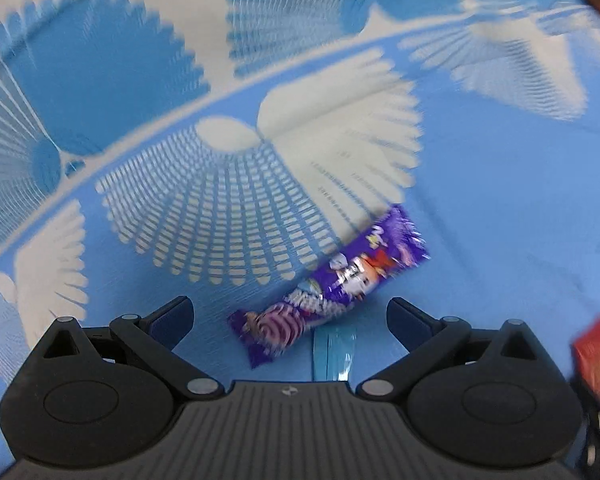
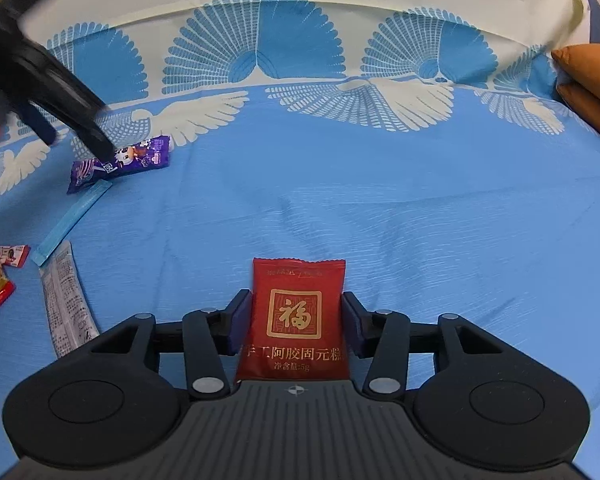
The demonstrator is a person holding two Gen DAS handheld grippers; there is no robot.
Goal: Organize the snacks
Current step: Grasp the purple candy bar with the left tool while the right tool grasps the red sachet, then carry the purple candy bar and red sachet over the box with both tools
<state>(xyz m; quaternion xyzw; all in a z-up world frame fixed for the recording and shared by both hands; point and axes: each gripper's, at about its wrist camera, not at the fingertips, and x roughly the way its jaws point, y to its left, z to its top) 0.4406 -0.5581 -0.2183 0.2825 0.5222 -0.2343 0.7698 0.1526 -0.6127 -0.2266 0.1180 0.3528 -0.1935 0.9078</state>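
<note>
Red packet (image 2: 298, 318) sits upright between my right gripper (image 2: 296, 320) pads, both pressing its side edges: gripped. Purple snack bar (image 1: 328, 286) lies slantwise on the blue cloth (image 1: 500, 200), just ahead of my left gripper (image 1: 290, 316), jaws spread wide, nothing between them. Light-blue stick (image 2: 74, 220) touches the bar's near end. White sachet (image 2: 66, 300) and two small red candies (image 2: 2, 272) at far left.

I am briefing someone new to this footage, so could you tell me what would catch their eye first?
First, the red snack packet with a gold emblem, clamped between the right gripper fingers. Next, the purple cartoon-printed wrapper lying on the blue fan-patterned cloth, just ahead of the open left gripper.
</note>
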